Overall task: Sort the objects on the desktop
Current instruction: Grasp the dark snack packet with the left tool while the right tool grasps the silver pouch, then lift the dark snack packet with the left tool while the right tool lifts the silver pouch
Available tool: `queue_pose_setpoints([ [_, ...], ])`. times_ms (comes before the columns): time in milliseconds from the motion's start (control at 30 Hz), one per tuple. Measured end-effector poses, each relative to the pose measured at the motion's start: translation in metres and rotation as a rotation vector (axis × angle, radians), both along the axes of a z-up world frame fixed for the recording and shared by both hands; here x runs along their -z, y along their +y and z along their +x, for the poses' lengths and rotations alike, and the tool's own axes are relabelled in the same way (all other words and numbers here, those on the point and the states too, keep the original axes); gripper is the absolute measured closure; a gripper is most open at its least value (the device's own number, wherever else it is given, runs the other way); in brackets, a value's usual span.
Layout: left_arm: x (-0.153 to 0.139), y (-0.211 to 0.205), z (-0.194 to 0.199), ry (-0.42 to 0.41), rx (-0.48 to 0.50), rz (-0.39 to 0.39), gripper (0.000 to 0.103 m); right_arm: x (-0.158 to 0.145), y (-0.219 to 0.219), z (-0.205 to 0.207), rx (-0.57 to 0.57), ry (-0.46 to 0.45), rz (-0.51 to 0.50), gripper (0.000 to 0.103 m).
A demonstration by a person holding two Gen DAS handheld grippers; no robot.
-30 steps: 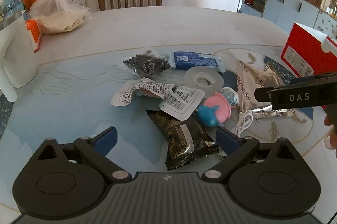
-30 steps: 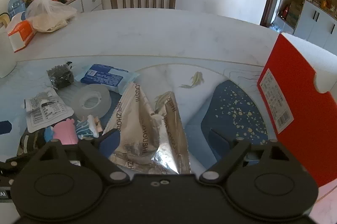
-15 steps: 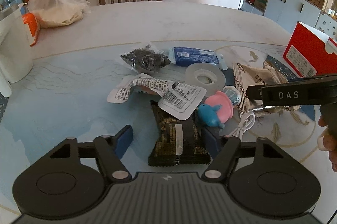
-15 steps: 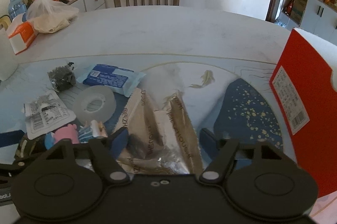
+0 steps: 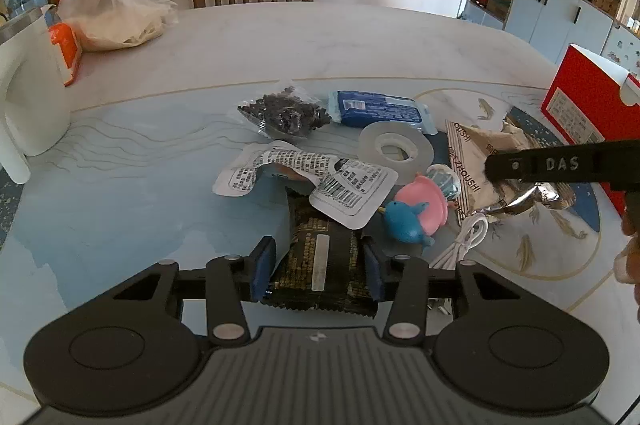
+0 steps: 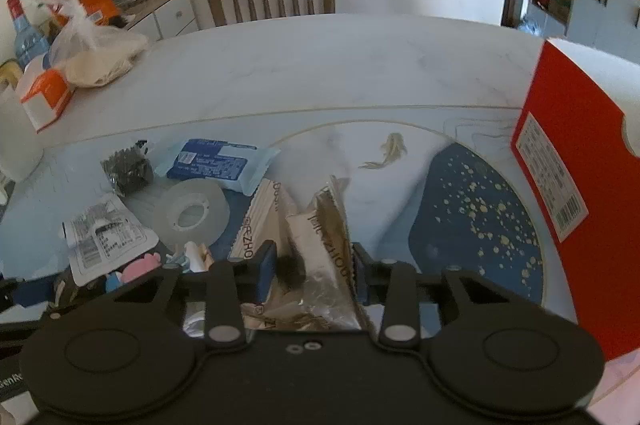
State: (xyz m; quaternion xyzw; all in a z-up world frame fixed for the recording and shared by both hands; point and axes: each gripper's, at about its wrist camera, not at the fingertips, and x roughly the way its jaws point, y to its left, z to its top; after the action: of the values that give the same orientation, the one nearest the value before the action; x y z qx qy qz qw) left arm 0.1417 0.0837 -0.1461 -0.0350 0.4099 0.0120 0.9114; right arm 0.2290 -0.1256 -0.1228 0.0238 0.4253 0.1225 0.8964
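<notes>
Left claw (image 5: 318, 267): fingers clamped on the dark snack packet (image 5: 320, 257), which lies on the table (image 5: 120, 217) partly beneath a white label pouch (image 5: 348, 189). Right claw (image 6: 314, 267): fingers clamped on the crumpled silver foil packet (image 6: 320, 237), near the red box (image 6: 576, 201).

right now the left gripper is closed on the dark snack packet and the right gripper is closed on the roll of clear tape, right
Not quite. The right gripper is closed on the silver foil packet, as the right wrist view shows; the roll of clear tape lies untouched. The left gripper does hold the dark snack packet.
</notes>
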Motion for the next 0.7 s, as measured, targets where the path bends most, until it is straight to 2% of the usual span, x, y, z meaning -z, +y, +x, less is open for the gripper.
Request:
queue_pose_setpoints([
  [300, -0.008, 0.010, -0.008, 0.000, -0.014, -0.012, 0.061, -0.006, -0.006, -0.007, 0.012, -0.013, 0.018, 0.078],
  [633, -0.022, 0.013, -0.021, 0.007, -0.018, -0.011, 0.061, -0.019, -0.020, -0.018, 0.048, -0.032, 0.020, 0.080],
  [700, -0.027, 0.013, -0.023, 0.004, -0.013, -0.012, 0.065, -0.024, -0.023, -0.021, 0.051, -0.034, 0.025, 0.080],
])
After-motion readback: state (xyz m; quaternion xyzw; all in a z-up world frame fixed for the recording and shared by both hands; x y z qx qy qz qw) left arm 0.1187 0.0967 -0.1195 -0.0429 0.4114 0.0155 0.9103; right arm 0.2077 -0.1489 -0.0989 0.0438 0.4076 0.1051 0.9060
